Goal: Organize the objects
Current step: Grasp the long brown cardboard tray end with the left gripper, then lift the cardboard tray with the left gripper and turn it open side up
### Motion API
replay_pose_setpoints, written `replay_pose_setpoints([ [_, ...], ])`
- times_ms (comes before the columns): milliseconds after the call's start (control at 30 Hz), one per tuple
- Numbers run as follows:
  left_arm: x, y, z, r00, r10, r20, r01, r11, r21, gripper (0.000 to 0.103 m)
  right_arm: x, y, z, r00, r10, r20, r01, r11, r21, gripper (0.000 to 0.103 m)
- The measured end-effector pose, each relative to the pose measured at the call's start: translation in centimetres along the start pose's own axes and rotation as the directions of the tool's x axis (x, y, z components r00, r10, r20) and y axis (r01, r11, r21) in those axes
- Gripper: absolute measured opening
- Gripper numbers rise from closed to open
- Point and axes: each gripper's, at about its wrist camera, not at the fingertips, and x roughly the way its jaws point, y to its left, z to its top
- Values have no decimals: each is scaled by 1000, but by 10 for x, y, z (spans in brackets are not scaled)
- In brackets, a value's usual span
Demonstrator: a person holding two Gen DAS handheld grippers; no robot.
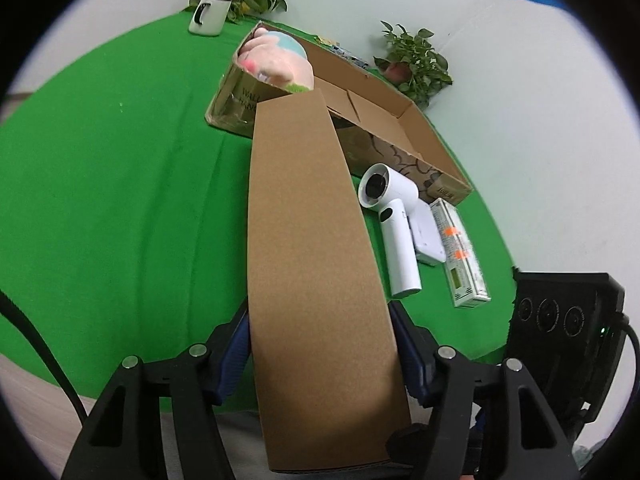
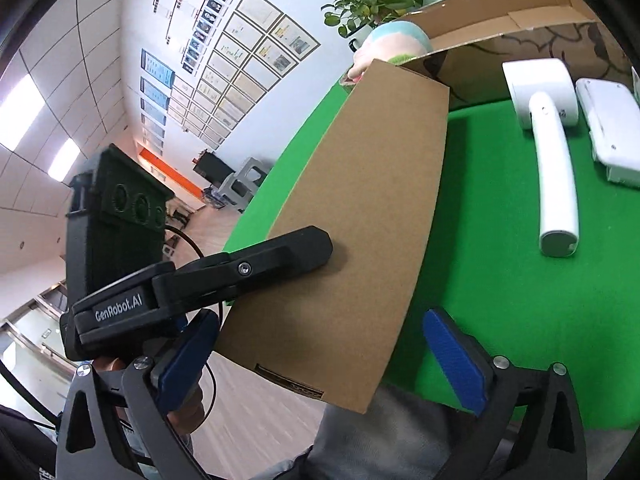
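Green-covered desk (image 1: 100, 200): open box (image 1: 400, 120), toy (image 1: 276, 60) in its far end; left hand-held gripper (image 1: 320, 360) clamps the front flap (image 1: 312, 240), right hand-held gripper (image 2: 320, 352) wide, empty. Step, judged: holding flap down for loading; next, right takes the fan (image 1: 396, 220) just beside the box.

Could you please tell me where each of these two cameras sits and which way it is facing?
Left wrist: on the left gripper, looking along the cardboard flap it clamps toward the open box; its own fingers show.
Right wrist: on the open right gripper, facing the flap's near end from the right; its blue pads and the left gripper show.
Shared: flap, plush toy, white handheld fan, green table.
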Motion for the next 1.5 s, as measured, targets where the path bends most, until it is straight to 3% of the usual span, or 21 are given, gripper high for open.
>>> replay_pose_setpoints([
  [67,-5,14,-4,1000,-1,4,1,1000,0,63,-2,-1,0,1000,-11,5,11,1000,-2,103],
  [300,-6,11,-5,1000,-20,12,20,1000,12,63,-17,-4,6,997,-74,33,75,997,-4,103],
  [533,-2,-1,-2,998,-55,37,54,998,14,57,-47,0,13,977,-176,119,181,983,-35,103],
  [600,-2,-8,-2,997,-65,38,63,997,35,53,-51,4,17,975,-183,125,191,980,-52,102],
  [633,-2,-11,-3,997,-70,40,68,996,52,41,-53,5,18,975,-185,122,192,980,-53,102],
  [667,-2,-14,-2,996,-81,42,78,995,63,36,-52,5,19,977,-182,113,189,981,-50,103],
  [933,1,-35,1,993,-110,36,104,987,125,33,-52,13,11,979,-173,107,179,982,-54,102],
  [1267,22,-86,-1,977,-211,-32,212,942,260,33,-86,9,8,948,-264,179,273,961,-30,102],
  [1367,27,-91,-2,980,-195,-36,197,942,270,33,-97,1,4,938,-290,190,297,955,-9,102],
  [1467,21,-86,-4,985,-171,-16,169,949,265,33,-105,-6,-1,930,-306,202,311,950,5,94],
  [1500,17,-82,-3,987,-159,-4,155,953,260,33,-106,-7,-1,927,-314,205,321,947,3,85],
])
